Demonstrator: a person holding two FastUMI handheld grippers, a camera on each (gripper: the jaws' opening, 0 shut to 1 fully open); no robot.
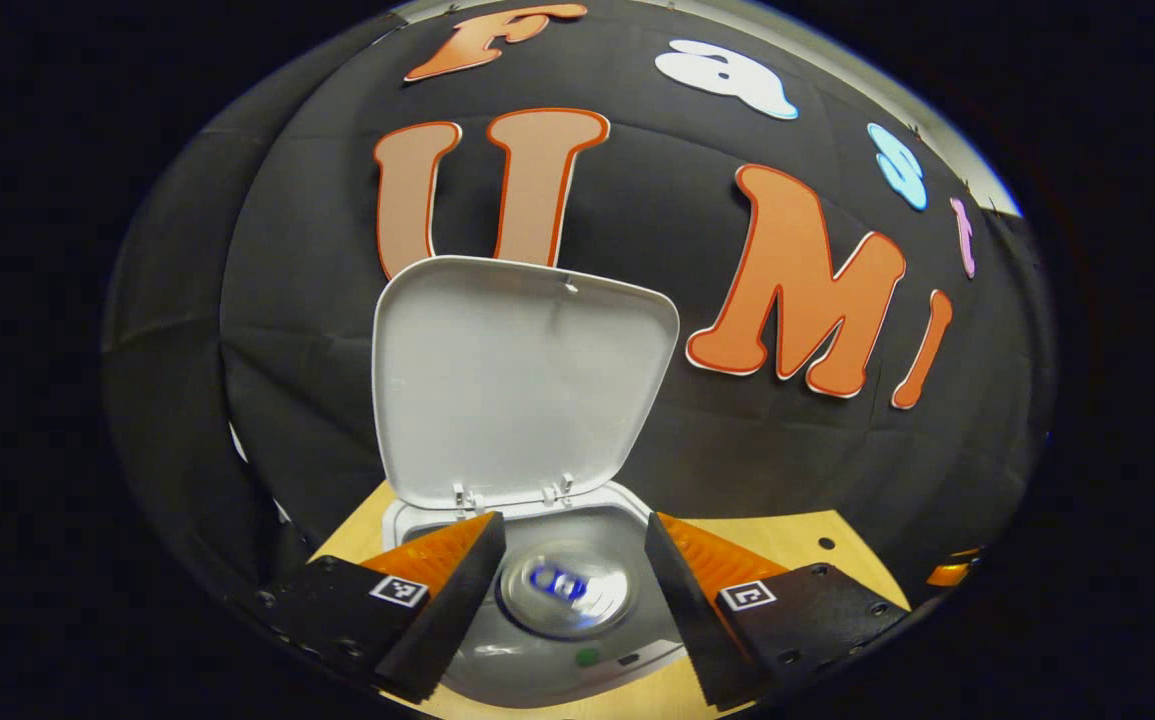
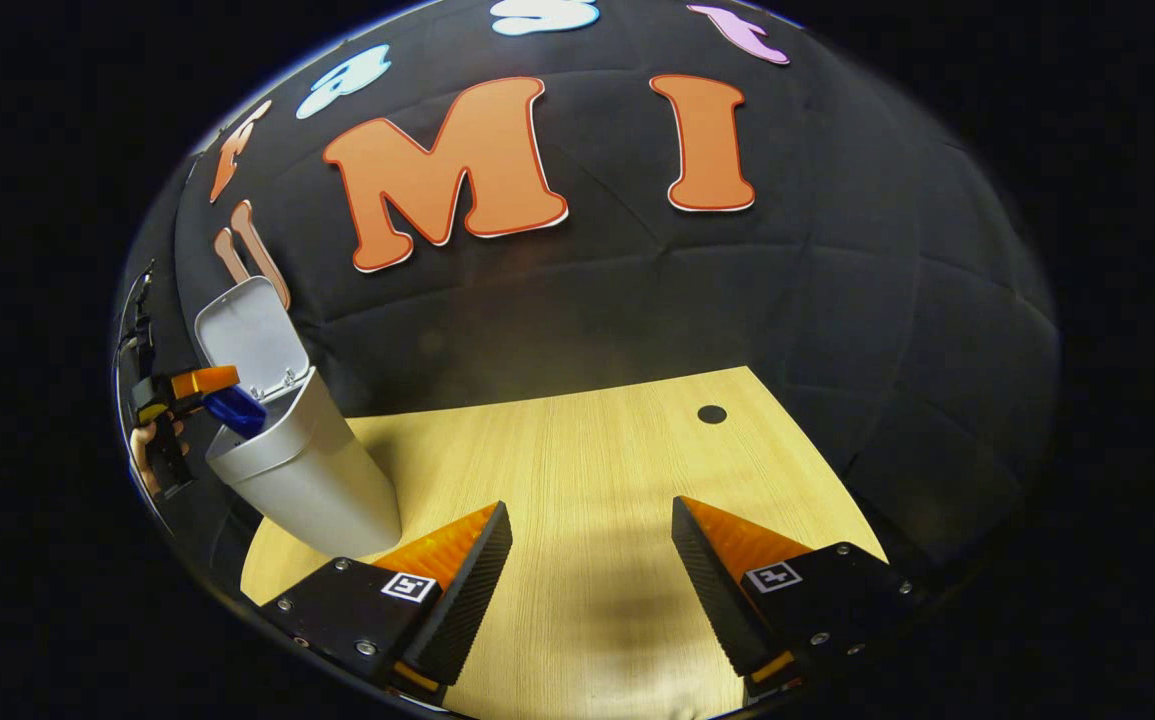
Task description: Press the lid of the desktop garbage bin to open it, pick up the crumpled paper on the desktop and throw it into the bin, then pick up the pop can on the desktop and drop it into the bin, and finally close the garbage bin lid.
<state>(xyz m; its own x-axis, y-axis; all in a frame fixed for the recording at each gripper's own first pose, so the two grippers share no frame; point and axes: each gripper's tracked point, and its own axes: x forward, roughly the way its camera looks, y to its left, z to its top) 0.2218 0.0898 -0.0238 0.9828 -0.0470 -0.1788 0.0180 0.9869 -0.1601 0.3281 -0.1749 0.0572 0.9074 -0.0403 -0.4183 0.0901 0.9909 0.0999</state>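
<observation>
can over the open bin, drop coming up

left gripper (image 1: 575, 585) hangs right above the bin (image 1: 537, 680), and the pop can (image 1: 565, 590) sits end-on between its fingers (image 1: 457, 590), which look spread just wider than the can; i can't tell whether both truly press it. the lid (image 1: 522, 380) stands upright at the far side, so the mouth is clear. to do this well, i'd keep the can centred over the opening, clear of the rim and hinges, then part the fingers cleanly so it falls straight. right gripper (image 2: 592, 575) hovers over the bare wooden surface (image 2: 587, 450), fingers spread wide on nothing, bin to its far left. count: one bin, one lid, one can, two grippers.
</observation>
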